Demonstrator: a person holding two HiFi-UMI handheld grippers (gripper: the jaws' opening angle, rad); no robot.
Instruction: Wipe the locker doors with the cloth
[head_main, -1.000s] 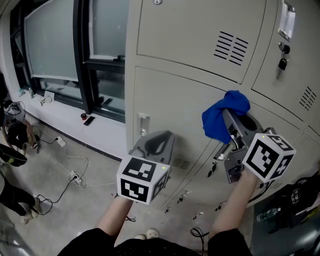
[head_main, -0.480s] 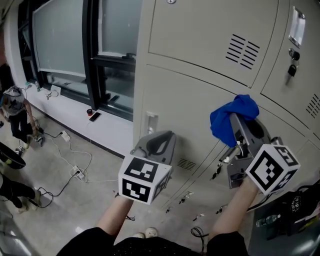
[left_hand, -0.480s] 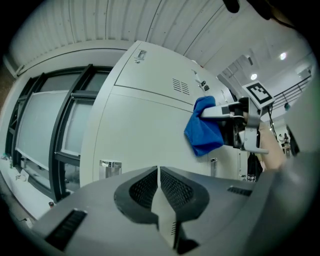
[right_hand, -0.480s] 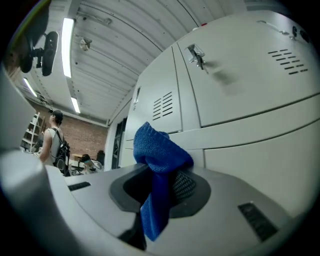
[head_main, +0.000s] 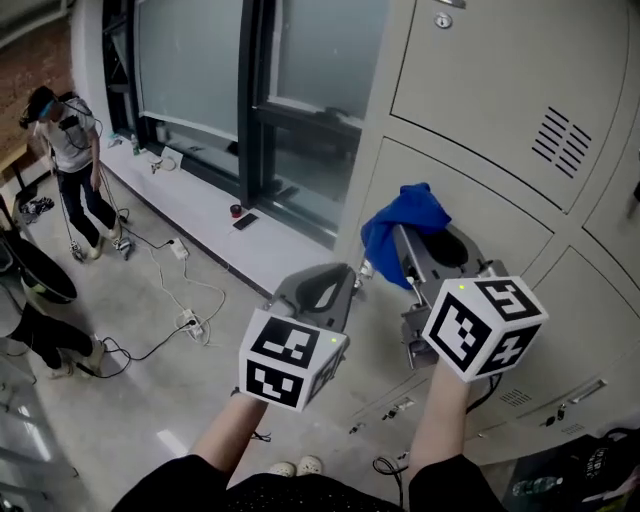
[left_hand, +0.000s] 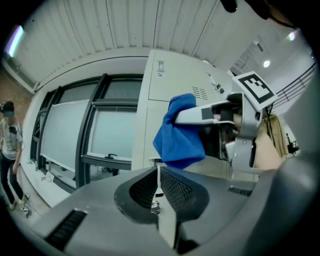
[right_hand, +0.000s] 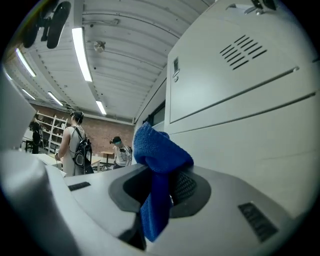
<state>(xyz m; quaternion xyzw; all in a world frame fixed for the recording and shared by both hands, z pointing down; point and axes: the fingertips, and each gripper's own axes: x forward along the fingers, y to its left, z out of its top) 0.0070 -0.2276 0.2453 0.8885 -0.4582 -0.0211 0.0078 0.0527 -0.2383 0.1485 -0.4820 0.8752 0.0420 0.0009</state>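
Note:
A blue cloth (head_main: 402, 225) is bunched at the tip of my right gripper (head_main: 400, 242), whose jaws are shut on it; the cloth (right_hand: 157, 165) hangs down between them in the right gripper view. It sits close to the left edge of a beige locker door (head_main: 470, 210), but contact cannot be told. My left gripper (head_main: 345, 275) is lower and to the left, jaws shut with nothing between them. In the left gripper view the cloth (left_hand: 180, 135) and the right gripper (left_hand: 210, 114) show ahead, in front of the lockers (left_hand: 170, 80).
Beige lockers with vent slots (head_main: 560, 140) and locks (head_main: 443, 20) fill the right. A dark-framed window (head_main: 250, 90) runs left of them. Cables and a power strip (head_main: 188, 322) lie on the floor. A person (head_main: 75, 160) stands far left; others (right_hand: 75, 145) show behind.
The view has swung left along the lockers. My right gripper with the cloth now sits near the left edge of the locker bank, closer to my left gripper. More window and floor show.

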